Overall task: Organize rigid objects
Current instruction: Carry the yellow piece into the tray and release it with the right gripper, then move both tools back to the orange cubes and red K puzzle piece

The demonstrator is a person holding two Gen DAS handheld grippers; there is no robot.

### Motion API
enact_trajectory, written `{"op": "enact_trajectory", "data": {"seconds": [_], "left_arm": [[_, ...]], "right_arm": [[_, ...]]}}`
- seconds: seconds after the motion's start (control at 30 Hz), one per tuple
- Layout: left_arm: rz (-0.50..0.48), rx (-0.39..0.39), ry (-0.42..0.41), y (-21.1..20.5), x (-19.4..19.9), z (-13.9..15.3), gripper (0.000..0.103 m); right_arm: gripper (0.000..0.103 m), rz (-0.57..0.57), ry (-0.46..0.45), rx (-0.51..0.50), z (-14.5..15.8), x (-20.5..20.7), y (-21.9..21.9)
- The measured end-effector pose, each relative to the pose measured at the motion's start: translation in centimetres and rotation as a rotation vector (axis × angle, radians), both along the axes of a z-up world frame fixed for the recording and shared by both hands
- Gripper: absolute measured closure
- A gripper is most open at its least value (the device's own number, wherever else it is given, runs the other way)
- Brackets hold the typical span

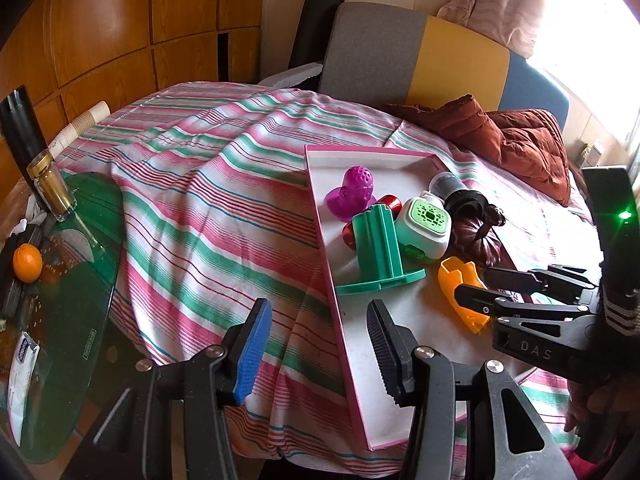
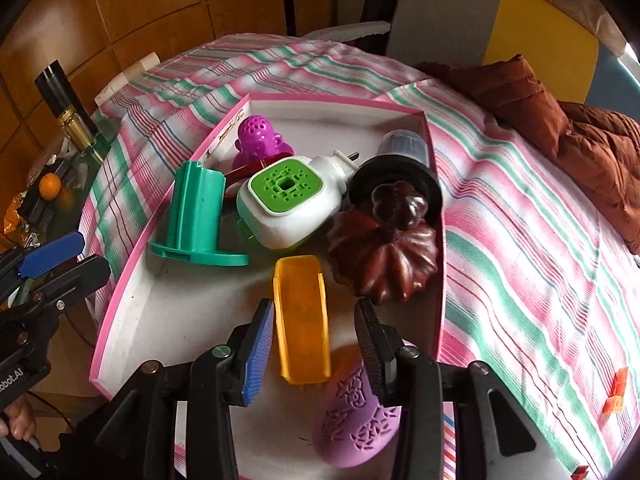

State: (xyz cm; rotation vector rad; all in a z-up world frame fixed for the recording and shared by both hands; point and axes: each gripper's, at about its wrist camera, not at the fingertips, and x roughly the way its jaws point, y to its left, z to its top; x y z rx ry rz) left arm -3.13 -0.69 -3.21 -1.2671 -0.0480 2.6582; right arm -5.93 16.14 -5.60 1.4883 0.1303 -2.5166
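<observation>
A: Releasing the orange piece [image 2: 302,320]? It lies in the pink tray [image 2: 120,308], between the right hand-held gripper [image 2: 314,344] fingers, which stand apart.

B: Yes. The left hand-held gripper [image 1: 316,356] is apart, empty, over the tray edge. Next needs another object.

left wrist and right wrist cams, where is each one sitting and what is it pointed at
Left wrist: on the left tool, angled down at the pink-edged white tray's left rim; own fingers and the right tool show.
Right wrist: on the right tool, angled down over the tray; its fingers flank the orange plastic scoop, pads apart from it; left tool at the edge.
Shared: tray, scoop, teal flanged plastic cylinder.
</observation>
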Motion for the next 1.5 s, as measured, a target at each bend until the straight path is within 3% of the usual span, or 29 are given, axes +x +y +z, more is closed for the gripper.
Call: {"op": "enact_trajectory", "data": {"seconds": [0.57, 0.87, 1.13, 1.5], "left_arm": [[-0.030, -0.022, 0.020, 1.3, 0.8, 0.8, 0.053], [-0.064, -0.034, 0.037, 2.5, 1.1, 1.4, 0.053], [-0.132, -0.047, 0.060, 5.0, 1.2, 2.2, 0.053], [-0.281, -0.066, 0.085, 11.1, 1.6, 3.2, 0.053]], "right_arm": [[0.062, -0.094, 0.116, -0.055, 3.2, 2.4, 3.7], [0.062, -0.195, 0.131, -0.047, 3.8, 4.1, 8.6], [0.062, -0.372, 0.126, -0.012, 4.2, 6.5, 16.3], [0.062, -0.763, 0.166, -0.027, 4.9, 12.1, 29.6]]}}
